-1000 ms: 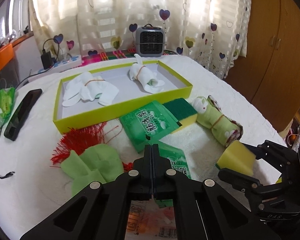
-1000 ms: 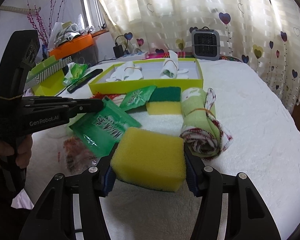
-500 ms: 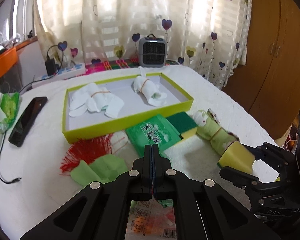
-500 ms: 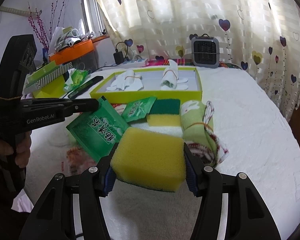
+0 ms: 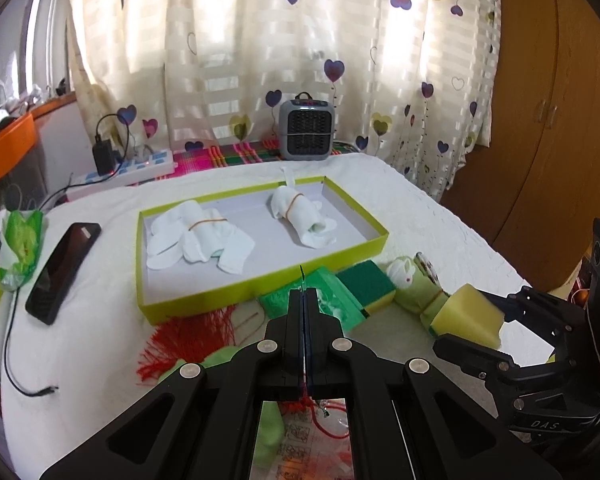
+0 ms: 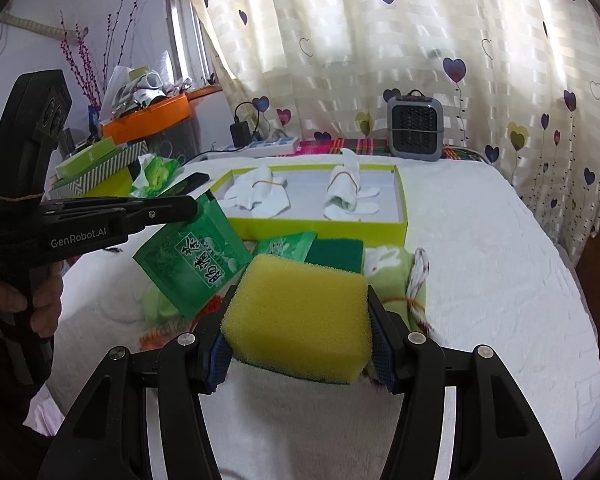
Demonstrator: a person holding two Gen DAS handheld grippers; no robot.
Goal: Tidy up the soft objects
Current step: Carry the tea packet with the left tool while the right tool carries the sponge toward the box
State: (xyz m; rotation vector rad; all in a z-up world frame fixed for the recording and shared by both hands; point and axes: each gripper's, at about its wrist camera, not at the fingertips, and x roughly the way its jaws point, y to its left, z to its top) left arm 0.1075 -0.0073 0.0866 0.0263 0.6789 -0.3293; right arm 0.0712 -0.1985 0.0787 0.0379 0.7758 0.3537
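Right claw clamps the yellow sponge between both pads, lifted clear of the white-covered surface. Left claw is pinched tight on the edge of a green packet, which dangles from its tips. Beyond them sits the lime-green tray with two banded white cloth rolls inside.

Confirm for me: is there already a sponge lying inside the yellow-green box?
No. The yellow-green box holds only two white cloth bundles; the yellow sponge sits between the right gripper fingers.
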